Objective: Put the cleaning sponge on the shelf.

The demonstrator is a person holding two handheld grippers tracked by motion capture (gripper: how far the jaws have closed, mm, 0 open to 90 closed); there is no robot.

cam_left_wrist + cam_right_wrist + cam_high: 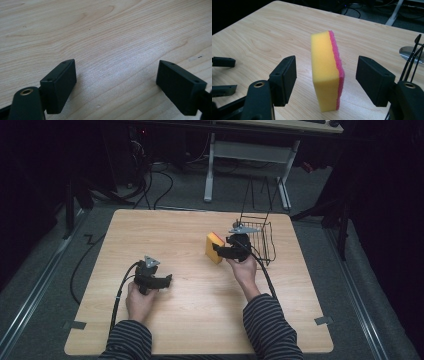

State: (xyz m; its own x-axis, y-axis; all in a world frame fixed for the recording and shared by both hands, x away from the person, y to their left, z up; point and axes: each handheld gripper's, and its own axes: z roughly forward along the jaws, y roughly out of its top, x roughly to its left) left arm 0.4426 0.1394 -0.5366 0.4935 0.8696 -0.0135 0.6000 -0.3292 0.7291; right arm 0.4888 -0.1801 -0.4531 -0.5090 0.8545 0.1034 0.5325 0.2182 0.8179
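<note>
Yellow foam sponge with a pink scouring layer point(326, 72) stands on its narrow edge on the light wooden surface point(185, 240), right of centre, just beside a black wire basket point(261, 239). The right tongs point(325, 81) are spread wide with one jaw on either side of the sponge, neither jaw touching it. The left tongs point(116, 85) sit low over bare wood near the front left, jaws spread apart and holding nothing. Striped sleeves point(272, 330) cover both forearms.

Sponge point(325, 72) yellow, pink edge; sleeves point(272, 330) striped; basket point(262, 237) black.
</note>
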